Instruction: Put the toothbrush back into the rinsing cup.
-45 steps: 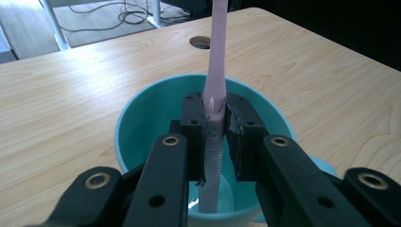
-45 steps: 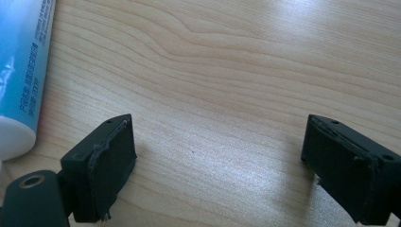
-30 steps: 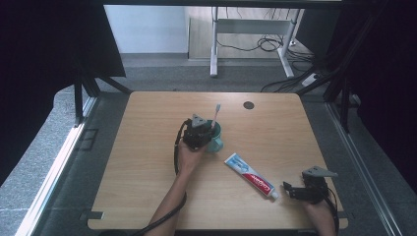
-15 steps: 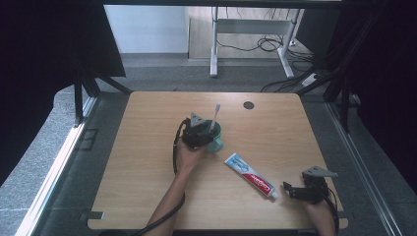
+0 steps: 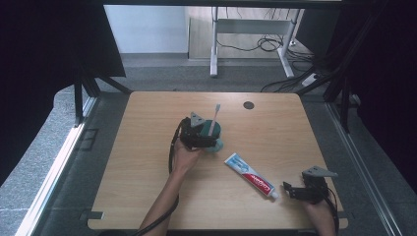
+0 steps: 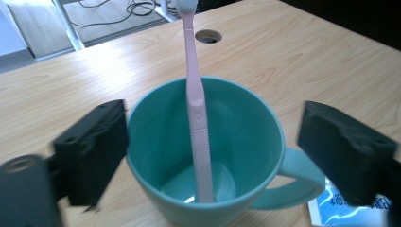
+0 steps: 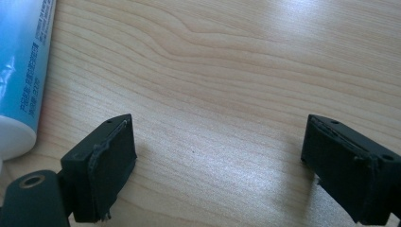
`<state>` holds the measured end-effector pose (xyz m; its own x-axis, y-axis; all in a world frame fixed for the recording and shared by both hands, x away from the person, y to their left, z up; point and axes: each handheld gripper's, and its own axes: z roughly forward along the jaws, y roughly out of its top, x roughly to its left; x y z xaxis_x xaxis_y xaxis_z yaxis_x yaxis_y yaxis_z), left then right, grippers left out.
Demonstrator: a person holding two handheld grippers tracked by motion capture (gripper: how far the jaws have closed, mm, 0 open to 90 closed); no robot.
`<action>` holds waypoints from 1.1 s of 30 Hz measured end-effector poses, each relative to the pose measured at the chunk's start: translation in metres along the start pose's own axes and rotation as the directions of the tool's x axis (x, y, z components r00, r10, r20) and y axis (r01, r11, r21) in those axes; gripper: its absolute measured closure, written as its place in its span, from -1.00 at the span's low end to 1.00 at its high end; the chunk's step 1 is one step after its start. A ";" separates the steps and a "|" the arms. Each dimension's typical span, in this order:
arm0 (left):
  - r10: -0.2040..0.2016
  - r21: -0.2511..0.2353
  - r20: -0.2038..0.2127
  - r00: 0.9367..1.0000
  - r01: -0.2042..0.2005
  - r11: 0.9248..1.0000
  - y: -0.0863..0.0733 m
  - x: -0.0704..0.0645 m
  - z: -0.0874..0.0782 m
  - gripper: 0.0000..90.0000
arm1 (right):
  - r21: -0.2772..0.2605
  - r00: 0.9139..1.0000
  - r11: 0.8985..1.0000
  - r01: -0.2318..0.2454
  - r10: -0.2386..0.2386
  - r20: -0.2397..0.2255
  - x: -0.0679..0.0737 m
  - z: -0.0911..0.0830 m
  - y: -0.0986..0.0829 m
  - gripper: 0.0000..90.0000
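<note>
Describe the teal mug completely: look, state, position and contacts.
The teal mug is a smooth, glossy, ceramic-looking cup with a round open mouth and a loop handle at its side. It stands upright on the wooden table, near the middle. A pink toothbrush stands in it, bristle end up, leaning on the far rim, foot on the bottom. The mug looks otherwise empty. The left gripper is open, its jaws flanking the mug's sides; contact cannot be told. A toothpaste tube lies apart, beside it.
</note>
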<state>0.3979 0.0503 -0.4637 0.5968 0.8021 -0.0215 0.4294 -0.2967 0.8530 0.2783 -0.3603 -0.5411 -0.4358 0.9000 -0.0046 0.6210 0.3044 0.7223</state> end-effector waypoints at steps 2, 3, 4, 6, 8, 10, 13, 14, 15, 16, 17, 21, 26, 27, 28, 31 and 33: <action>0.007 -0.001 -0.002 1.000 -0.007 1.000 0.000 0.000 -0.003 -0.91 | 0.000 1.000 1.000 -0.001 0.001 0.000 0.000 0.000 0.000 -0.77; 0.007 -0.006 -0.001 1.000 -0.007 1.000 0.000 0.000 -0.005 -0.96 | 0.001 1.000 1.000 -0.001 0.001 0.000 0.000 0.000 0.000 -0.77; 0.008 -0.004 0.001 1.000 -0.008 1.000 0.000 0.001 -0.007 -1.00 | 0.001 1.000 1.000 -0.001 0.001 0.000 0.000 0.000 0.000 -0.77; 0.010 -0.014 0.008 1.000 -0.010 1.000 0.000 0.002 -0.011 -1.00 | 0.001 1.000 1.000 -0.001 0.001 0.000 0.000 0.000 0.000 -0.77; 0.009 -0.021 0.011 1.000 -0.008 1.000 0.000 0.002 -0.015 -1.00 | 0.000 1.000 1.000 0.000 0.000 0.000 0.000 0.000 0.000 -0.77; 0.012 -0.024 0.012 1.000 -0.011 1.000 0.000 0.003 -0.017 -1.00 | 0.000 1.000 1.000 0.000 0.000 0.000 0.000 0.000 0.000 -0.77; 0.009 -0.031 0.020 1.000 -0.008 0.999 -0.001 0.004 -0.023 -1.00 | 0.001 1.000 1.000 -0.001 0.001 0.000 0.000 0.000 0.000 -0.77; 0.002 -0.034 0.027 1.000 -0.001 0.999 -0.002 0.005 -0.027 -1.00 | 0.000 1.000 1.000 0.000 0.000 0.000 0.000 0.000 0.000 -0.77; 0.002 -0.034 0.027 1.000 -0.001 0.999 -0.002 0.005 -0.027 -1.00 | 0.001 1.000 1.000 -0.001 0.001 0.000 0.000 0.000 0.000 -0.77; 0.001 -0.039 0.029 1.000 0.000 0.999 -0.004 0.006 -0.031 -1.00 | 0.000 1.000 1.000 0.000 0.000 0.000 0.000 0.000 0.000 -0.76; 0.002 -0.040 0.028 1.000 -0.001 0.999 -0.005 0.007 -0.033 -1.00 | 0.000 1.000 1.000 0.000 0.000 0.000 0.000 0.000 0.000 -0.77; 0.010 -0.044 0.023 1.000 -0.009 0.999 -0.010 0.008 -0.040 -1.00 | 0.001 1.000 1.000 -0.002 0.002 0.000 0.000 0.000 0.000 -0.77; 0.027 -0.030 0.022 0.999 -0.026 0.999 -0.016 0.010 -0.046 -1.00 | 0.000 1.000 1.000 0.000 0.000 0.000 0.000 0.000 0.000 -0.77; 0.029 -0.029 0.021 0.999 -0.029 0.999 -0.017 0.010 -0.047 -1.00 | 0.001 1.000 1.000 -0.002 0.002 0.000 0.000 0.000 0.000 -0.76; 0.033 -0.027 0.021 0.999 -0.033 0.999 -0.018 0.010 -0.049 -1.00 | 0.000 1.000 1.000 0.000 0.000 0.000 0.000 0.000 0.000 -0.76; 0.033 -0.028 0.023 0.999 -0.032 0.999 -0.023 0.010 -0.053 -1.00 | 0.000 1.000 1.000 -0.002 0.002 0.000 0.000 0.000 0.000 -0.76; 0.030 -0.028 0.024 0.999 -0.029 0.999 -0.026 0.011 -0.056 -1.00 | 0.000 1.000 1.000 0.000 0.000 0.000 0.000 0.000 0.000 -0.76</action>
<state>0.3554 0.0955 -0.4568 0.6253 0.7804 -0.0081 0.3926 -0.3055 0.8675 0.2782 -0.3602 -0.5412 -0.4360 0.8999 -0.0041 0.6208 0.3041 0.7226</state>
